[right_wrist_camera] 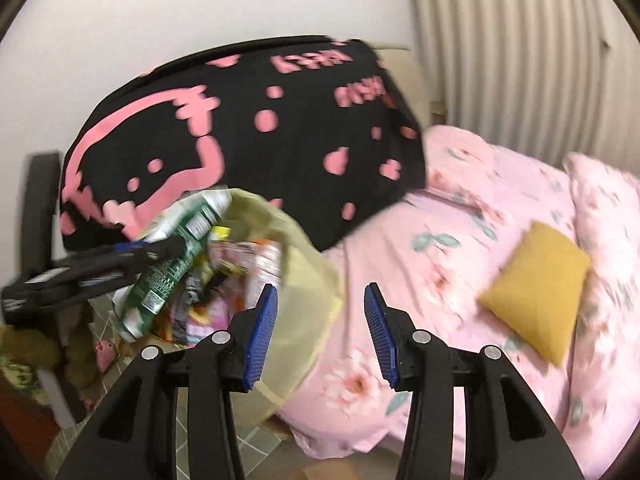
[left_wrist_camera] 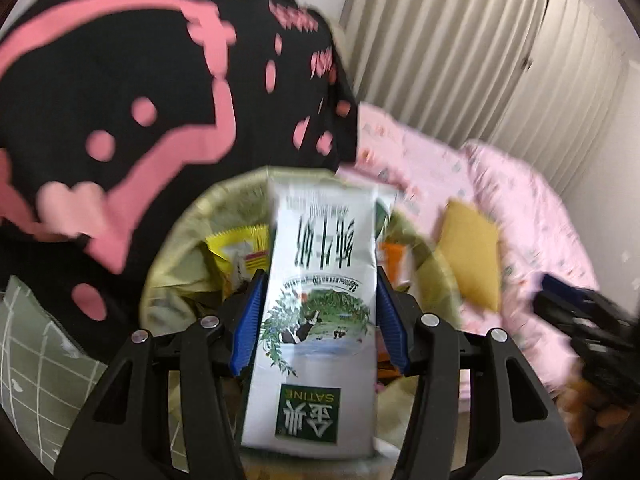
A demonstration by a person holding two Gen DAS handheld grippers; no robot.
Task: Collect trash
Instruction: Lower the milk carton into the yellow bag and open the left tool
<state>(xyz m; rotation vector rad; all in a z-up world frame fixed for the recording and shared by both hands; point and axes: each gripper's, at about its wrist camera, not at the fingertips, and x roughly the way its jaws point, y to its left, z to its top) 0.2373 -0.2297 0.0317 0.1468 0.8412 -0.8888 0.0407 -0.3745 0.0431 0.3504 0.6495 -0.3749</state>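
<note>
Left wrist view: the left gripper (left_wrist_camera: 320, 320) clamps a white and green milk carton (left_wrist_camera: 320, 280) above the yellow-green plastic trash bag (left_wrist_camera: 168, 264) ahead, which already holds wrappers.

Right wrist view: the right gripper (right_wrist_camera: 320, 336) stands apart, empty, beside the bag's rim; the carton is not yet dropped in.

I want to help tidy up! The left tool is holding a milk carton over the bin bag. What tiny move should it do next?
Probably open and let go. The left tool grips the milk carton right above the open trash bag, which already holds wrappers, so it should drop in. The right tool is open and empty.
</note>
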